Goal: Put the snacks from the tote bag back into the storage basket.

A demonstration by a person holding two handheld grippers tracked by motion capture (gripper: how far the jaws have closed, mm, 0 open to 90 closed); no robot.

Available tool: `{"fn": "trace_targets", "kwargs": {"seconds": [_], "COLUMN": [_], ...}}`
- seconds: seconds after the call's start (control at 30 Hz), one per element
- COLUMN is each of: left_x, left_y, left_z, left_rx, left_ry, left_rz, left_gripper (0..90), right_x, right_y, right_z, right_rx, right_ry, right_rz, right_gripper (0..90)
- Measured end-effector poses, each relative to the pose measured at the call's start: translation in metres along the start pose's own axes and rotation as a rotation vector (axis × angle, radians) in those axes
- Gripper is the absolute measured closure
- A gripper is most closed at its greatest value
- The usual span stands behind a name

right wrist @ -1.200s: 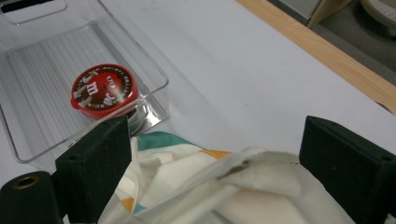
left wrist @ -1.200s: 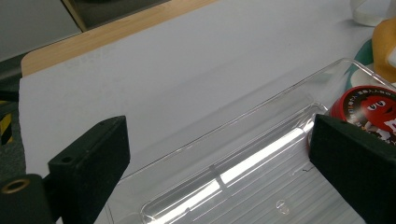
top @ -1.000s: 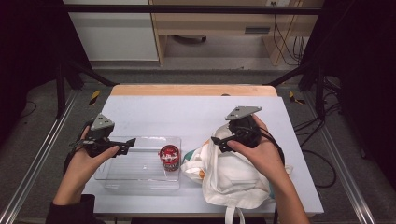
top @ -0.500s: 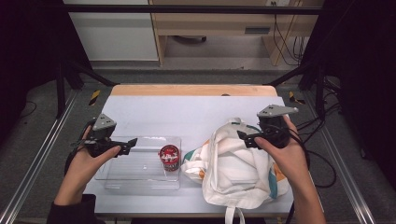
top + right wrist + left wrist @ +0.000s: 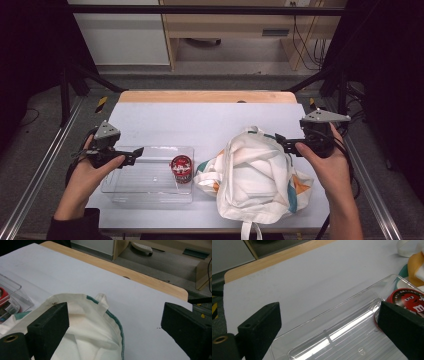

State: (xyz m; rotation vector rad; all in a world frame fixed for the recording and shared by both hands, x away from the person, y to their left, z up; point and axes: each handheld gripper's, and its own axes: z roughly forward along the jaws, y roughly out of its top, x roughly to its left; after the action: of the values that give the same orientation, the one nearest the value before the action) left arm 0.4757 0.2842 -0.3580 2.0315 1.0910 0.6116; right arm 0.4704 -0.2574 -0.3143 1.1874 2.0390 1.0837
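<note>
A clear plastic tray [image 5: 150, 182] lies at the table's front left, with a red M&M's can [image 5: 181, 168] standing in its right end. To the right of it lies a white cloth bag [image 5: 260, 172] with teal and orange patches. My left gripper [image 5: 135, 154] hovers open over the tray's left part; the left gripper view looks between its jaws at the tray [image 5: 342, 322] and the can [image 5: 405, 296]. My right gripper [image 5: 281, 143] is open above the bag's far right edge, nothing between its jaws, with the bag's teal-trimmed rim [image 5: 117, 322] below.
The white table [image 5: 200, 120] has a wooden strip along its far edge. Metal rails run down both sides. Beyond the table are a grey floor, cabinets and cables. In the right gripper view the tray's corner [image 5: 11, 287] sits at far left.
My right gripper has swung right, from above the bag's middle to its far right edge, and the bag now lies spread wider. The left gripper has stayed over the tray.
</note>
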Motion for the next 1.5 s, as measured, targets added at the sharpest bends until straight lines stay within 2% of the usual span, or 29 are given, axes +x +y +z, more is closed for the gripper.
{"fn": "trace_targets", "kwargs": {"seconds": [0.5, 0.77, 1.2, 1.5], "left_x": [0.025, 0.039, 0.059, 0.069], "left_y": [-0.005, -0.01, -0.025, -0.034], "left_z": [-0.021, -0.028, -0.022, -0.017], "left_rx": [-0.048, -0.063, -0.057, -0.043], "left_ry": [0.042, 0.064, 0.095, 0.108], "left_rz": [-0.067, -0.107, -0.176, -0.212], "left_gripper": [5.1, 5.0, 5.1, 5.2], "right_x": [-0.026, -0.039, -0.06, -0.07], "right_y": [-0.009, -0.016, -0.034, -0.049], "right_z": [-0.013, -0.017, -0.014, -0.001], "right_rx": [-0.036, -0.052, -0.035, 0.001], "right_ry": [-0.054, -0.093, -0.15, -0.15], "right_rz": [0.062, 0.091, 0.148, 0.193], "right_gripper": [8.0, 10.6, 18.8, 20.1]}}
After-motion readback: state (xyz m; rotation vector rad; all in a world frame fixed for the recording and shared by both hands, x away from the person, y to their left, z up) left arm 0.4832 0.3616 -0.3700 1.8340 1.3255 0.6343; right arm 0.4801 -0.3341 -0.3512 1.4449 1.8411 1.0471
